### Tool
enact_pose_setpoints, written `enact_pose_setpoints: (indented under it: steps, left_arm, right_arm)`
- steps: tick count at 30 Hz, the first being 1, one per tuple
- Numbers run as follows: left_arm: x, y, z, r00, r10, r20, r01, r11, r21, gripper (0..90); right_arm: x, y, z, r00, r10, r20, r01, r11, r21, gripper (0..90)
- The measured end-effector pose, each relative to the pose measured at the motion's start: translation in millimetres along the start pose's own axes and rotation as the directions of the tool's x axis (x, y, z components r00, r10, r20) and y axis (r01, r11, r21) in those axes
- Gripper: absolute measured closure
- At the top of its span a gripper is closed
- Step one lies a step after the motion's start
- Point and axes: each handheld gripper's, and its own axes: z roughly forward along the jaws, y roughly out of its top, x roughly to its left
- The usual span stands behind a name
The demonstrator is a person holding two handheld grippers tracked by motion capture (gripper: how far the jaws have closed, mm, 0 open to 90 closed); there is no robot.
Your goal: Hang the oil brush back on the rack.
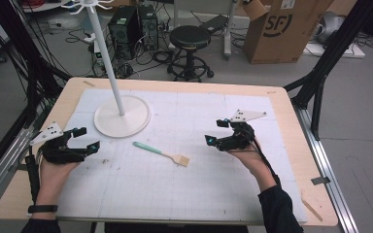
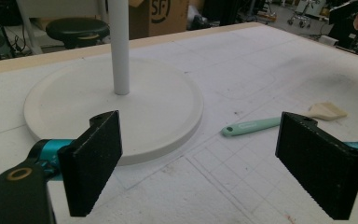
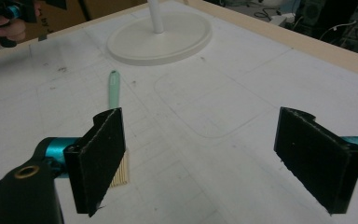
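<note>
A small brush (image 1: pixel 161 154) with a mint-green handle and pale bristles lies flat on the white mat, between the two hands. It appears in the left gripper view as the brush (image 2: pixel 279 120) and in the right gripper view as the brush (image 3: pixel 114 91), partly behind the left jaw. My left gripper (image 1: pixel 86 138) rests at the table's left, open and holding nothing. At the right, my right gripper (image 1: pixel 215 131) is open too, jaws wide apart. A white stand (image 1: pixel 122 116) with a round base and tall pole rises behind the brush.
The white gridded mat (image 1: pixel 213 179) covers most of the wooden table (image 1: pixel 291 104). A thin wooden stick (image 1: pixel 312 207) lies near the front right corner. Behind the table are a black stool (image 1: pixel 190 43), a cardboard box (image 1: pixel 284 29) and computer towers (image 1: pixel 132 29).
</note>
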Motion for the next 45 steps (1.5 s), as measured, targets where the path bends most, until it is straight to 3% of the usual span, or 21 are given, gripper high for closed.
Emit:
enact_pose_setpoints:
  steps: [22,24,35,45]
  left_arm:
    - [-1.3,0.9,-2.2,0.9999,0.004,0.010,-0.004,0.9999,0.012,15.2]
    - [-1.7,1.1,-2.5,0.9999,0.005,0.013,-0.005,0.9999,0.010,15.1]
    - [-1.8,1.1,-2.9,0.9999,0.006,0.015,-0.006,0.9999,0.008,15.2]
    - [-1.5,1.0,-3.3,0.9998,0.009,0.018,-0.009,0.9999,0.012,15.2]
  right_arm:
    - [36.8,16.0,86.3,0.9951,-0.057,-0.081,0.066,0.991,0.121,19.6]
    - [40.8,15.2,93.1,0.9951,-0.042,-0.090,0.054,0.989,0.138,22.0]
    - [52.2,12.0,113.3,0.9903,-0.053,-0.129,0.075,0.982,0.173,30.0]
    - [61.2,7.5,127.5,0.9850,-0.075,-0.156,0.109,0.970,0.219,42.2]
